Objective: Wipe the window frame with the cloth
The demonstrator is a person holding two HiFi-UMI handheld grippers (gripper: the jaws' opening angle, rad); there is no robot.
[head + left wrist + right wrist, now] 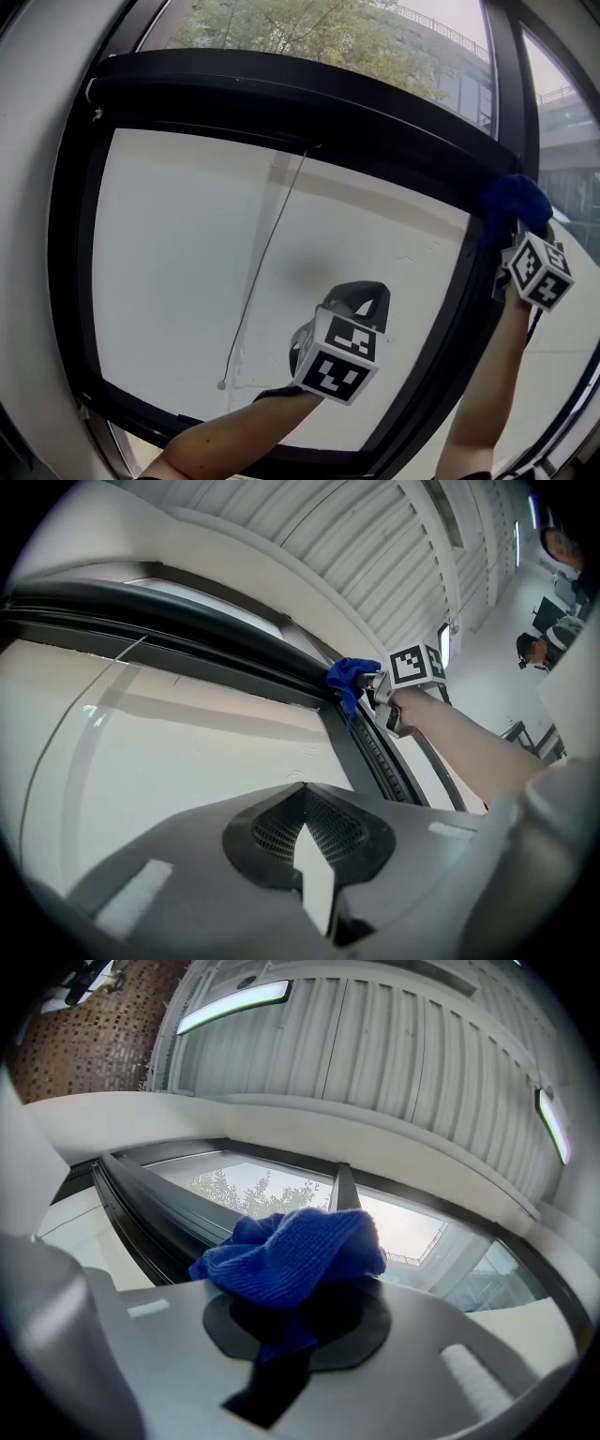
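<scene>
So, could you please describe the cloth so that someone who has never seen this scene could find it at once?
Find the big black window frame and follow its top bar to the upper right corner. There a bunched cloth, clamped in the right gripper, sits against the frame. It is the only bright blue thing in view, next to the black frame and the grey gripper.

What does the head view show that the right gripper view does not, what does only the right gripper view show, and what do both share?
Only the head view: the left gripper in front of the pale pane, empty, and a thin cord hanging down that pane.
Only the right gripper view: ceiling light strips, and a close look at the right gripper with its fingers shut on the blue cloth.
Both: the blue cloth, the black window frame and the trees outside.
</scene>
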